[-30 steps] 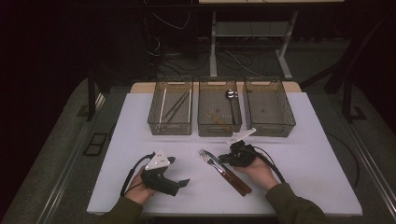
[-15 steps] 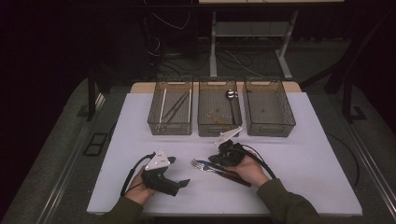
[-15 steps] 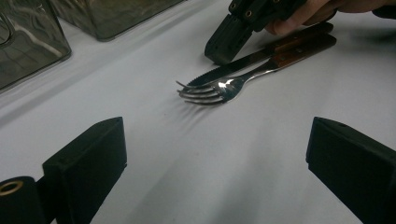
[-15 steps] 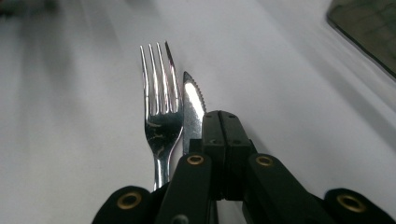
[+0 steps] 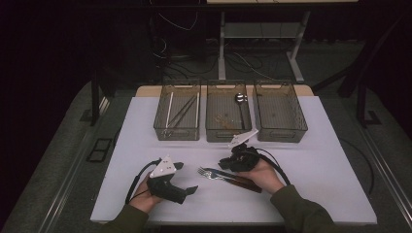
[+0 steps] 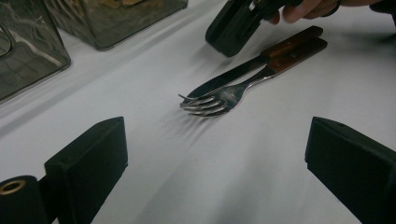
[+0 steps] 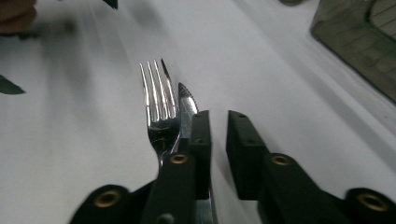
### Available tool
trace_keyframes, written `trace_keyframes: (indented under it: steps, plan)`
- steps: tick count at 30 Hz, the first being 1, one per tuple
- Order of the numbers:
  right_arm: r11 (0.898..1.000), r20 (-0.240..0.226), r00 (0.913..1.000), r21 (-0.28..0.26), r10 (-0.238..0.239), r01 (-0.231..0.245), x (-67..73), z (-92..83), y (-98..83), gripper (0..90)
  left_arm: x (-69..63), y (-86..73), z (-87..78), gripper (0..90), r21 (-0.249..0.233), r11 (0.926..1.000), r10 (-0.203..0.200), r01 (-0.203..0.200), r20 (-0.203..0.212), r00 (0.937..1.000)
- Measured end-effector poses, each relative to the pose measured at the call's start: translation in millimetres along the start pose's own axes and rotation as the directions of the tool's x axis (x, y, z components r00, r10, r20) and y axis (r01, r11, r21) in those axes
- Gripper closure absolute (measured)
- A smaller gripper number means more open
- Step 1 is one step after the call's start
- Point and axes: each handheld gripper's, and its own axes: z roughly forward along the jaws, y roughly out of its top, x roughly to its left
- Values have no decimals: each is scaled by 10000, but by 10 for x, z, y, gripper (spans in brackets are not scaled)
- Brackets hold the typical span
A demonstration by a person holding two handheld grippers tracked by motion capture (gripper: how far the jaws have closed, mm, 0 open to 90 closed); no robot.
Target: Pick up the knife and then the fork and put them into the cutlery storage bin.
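Observation:
A fork and a knife, both with wooden handles, lie side by side on the white table, tips to the left. My right gripper hovers just behind their blades. In the right gripper view its jaws have just been opening to a narrow gap with nothing between them; the left jaw sits over the knife, beside the fork. My left gripper rests open at front left. Its view looks across bare table at the fork, knife and right gripper.
Three mesh baskets stand in a row at the back: the left one holds chopsticks, the middle one a spoon, and the right one looks empty. Cables trail from both grippers.
The right gripper has shifted left over the cutlery. The fork and knife have swung slightly, tips now farther left. The left gripper has stayed put.

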Motion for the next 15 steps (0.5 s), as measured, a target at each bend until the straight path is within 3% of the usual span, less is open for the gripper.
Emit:
trace_keyframes:
  steps: [9, 15]
  plan:
    - [9999, -250, 9997, 143, -29, 33, 52, -316, -68, 523, 34, 2, -7, 36, 60, 9997, -226, 226, -33, 9997]
    - [9990, 37, 9997, 377, -254, 253, 68, -460, -161, 466, 43, 2, -27, 36, 56, 9997, -249, 249, 68, 9997]
